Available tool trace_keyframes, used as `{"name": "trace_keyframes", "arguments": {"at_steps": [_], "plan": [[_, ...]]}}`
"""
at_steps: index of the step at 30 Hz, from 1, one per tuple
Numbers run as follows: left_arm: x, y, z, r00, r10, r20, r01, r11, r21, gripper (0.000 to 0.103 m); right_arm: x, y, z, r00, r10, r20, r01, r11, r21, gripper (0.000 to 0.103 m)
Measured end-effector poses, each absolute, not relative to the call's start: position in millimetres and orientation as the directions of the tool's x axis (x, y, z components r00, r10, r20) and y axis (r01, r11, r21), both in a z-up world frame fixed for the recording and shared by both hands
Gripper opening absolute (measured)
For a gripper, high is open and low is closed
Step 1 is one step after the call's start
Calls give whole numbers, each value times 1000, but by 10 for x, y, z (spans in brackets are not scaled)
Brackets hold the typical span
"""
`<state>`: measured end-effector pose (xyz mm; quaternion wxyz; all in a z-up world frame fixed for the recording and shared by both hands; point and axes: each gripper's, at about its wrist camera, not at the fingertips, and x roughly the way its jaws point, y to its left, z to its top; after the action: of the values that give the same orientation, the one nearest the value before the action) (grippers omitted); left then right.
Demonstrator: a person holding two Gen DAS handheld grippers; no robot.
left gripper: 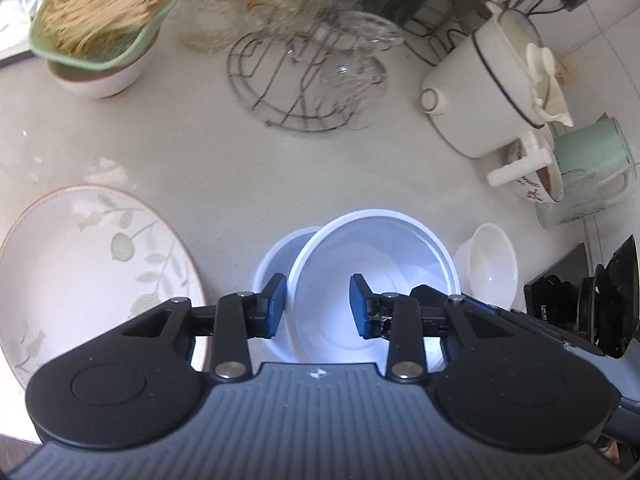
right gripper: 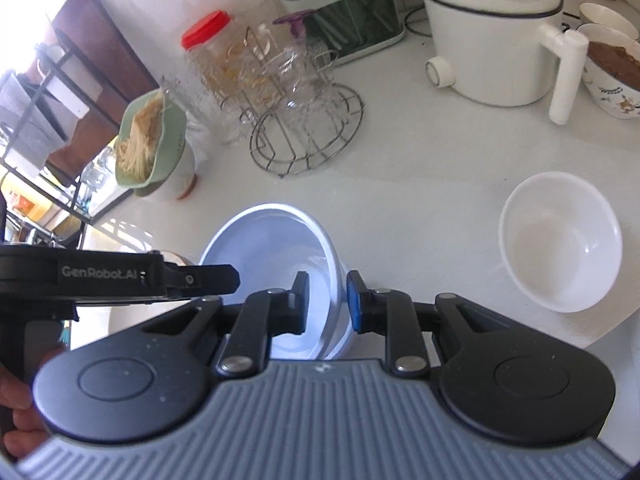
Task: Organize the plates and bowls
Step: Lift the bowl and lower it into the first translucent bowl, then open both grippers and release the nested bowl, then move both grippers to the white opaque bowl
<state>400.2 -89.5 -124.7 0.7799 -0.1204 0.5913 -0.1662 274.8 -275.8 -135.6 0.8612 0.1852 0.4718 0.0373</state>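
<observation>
Two white bowls sit nested on the pale counter. The upper bowl (left gripper: 380, 248) (right gripper: 272, 240) lies tilted inside the lower bowl (left gripper: 272, 256) (right gripper: 345, 320). My left gripper (left gripper: 319, 306) (right gripper: 234, 278) has one finger outside and one inside the upper bowl's left wall, shut on it. My right gripper (right gripper: 328, 300) is shut on the right side, with both bowls' walls between its pads. A leaf-patterned plate (left gripper: 92, 264) lies flat to the left. A smaller white bowl (left gripper: 488, 264) (right gripper: 560, 244) stands apart to the right.
Behind stand a wire rack of glasses (left gripper: 308, 80), a white pot (left gripper: 480, 92), a green strainer of noodles (left gripper: 100, 20), a green mug (left gripper: 592, 152) and a patterned bowl (right gripper: 612, 72). The counter edge (right gripper: 600, 336) curves near the small bowl. A hand (right gripper: 16, 408) holds the left gripper.
</observation>
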Motion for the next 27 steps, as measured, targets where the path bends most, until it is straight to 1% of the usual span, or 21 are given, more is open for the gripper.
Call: {"name": "trace_keyframes", "arguments": {"at_steps": [4,6,7,8,9,14,20,27], "plan": [[4016,-815,-1297,240,-403,-883,102,915,-390,38,2749,-2711,-1394,558,233,-796,117,928,354,24],[4013,-787,-1278,253,-411,-876,104,912,-397,45,2724,-2715,-1387,572,234,-787,119,925,362,24],[4009,-780,-1264,263,-411,-873,107,912,-397,51,2711,-2714,-1377,579,226,-783,121,926,357,26],[3994,-775,-1243,276,-406,-871,115,914,-390,54,2702,-2712,-1367,587,218,-780,122,928,352,31],[3974,-778,-1214,290,-397,-871,121,918,-378,54,2694,-2709,-1349,594,216,-775,120,929,351,38],[3858,-846,-1001,356,-404,-843,177,914,-364,54,2578,-2706,-1177,654,169,-738,112,942,315,42],[3726,-980,-749,403,-412,-817,244,909,-338,54,2409,-2773,-973,716,123,-687,123,947,298,42],[3531,-1050,-546,452,-410,-792,268,909,-318,54,2201,-2854,-815,764,79,-641,128,954,271,42]]}}
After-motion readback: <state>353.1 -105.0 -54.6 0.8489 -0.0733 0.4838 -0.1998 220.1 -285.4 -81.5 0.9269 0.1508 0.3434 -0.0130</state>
